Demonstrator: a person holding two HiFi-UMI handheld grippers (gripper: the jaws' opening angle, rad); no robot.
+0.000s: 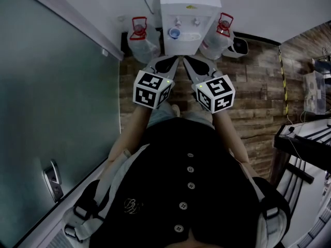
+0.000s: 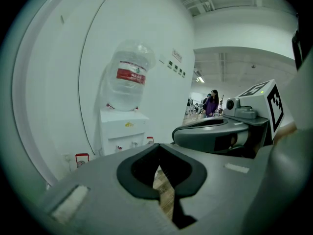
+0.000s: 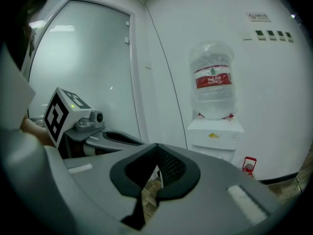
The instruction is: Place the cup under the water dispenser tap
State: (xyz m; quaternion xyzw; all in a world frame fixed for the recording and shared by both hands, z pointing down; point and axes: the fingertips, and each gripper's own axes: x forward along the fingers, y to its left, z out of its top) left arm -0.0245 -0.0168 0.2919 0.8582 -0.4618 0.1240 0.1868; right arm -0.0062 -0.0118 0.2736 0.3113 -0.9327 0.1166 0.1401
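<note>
White wall (image 1: 258, 9), wood-plank floor (image 1: 258, 102), and the water dispenser (image 1: 189, 4) straight ahead of both tongs.

A frosted glass door (image 1: 57, 87) runs well off to the left of my left tongs (image 2: 157, 148). They are clenched on nothing, tips meeting, and aimed slightly downward at the machine, with a spare bottle (image 1: 140, 37) on the floor beyond them. Ahead of the gap between the two sets of tips, the blue-rimmed cup (image 1: 175, 33) seems to sit in the dispenser's bay beneath the taps. I judge it placed or nearly so, though I cannot tell how squarely it sits under a spout. My right tongs (image 3: 156, 148) are likewise clenched and empty, held just beside the left, probably because neither has anything to carry. Another bottle (image 1: 221, 35) stands beyond them to the right.
</note>
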